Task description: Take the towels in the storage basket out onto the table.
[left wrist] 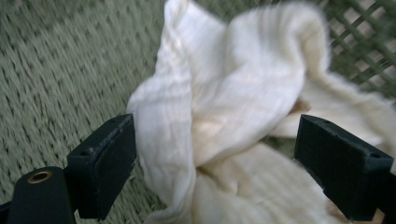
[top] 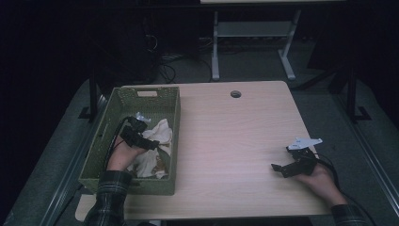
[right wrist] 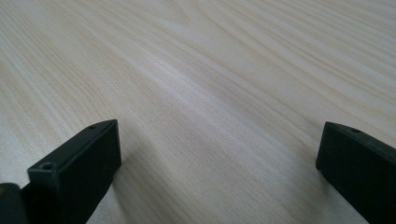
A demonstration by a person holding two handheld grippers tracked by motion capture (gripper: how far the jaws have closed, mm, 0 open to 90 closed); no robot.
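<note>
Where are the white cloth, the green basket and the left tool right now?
white cloth (left wrist: 233,93), left gripper view, on its raised fold.
green basket (top: 147,93), high view, on its far rim by the handle slot.
left tool (left wrist: 215,163), left gripper view, midway between its open jaws.
</note>
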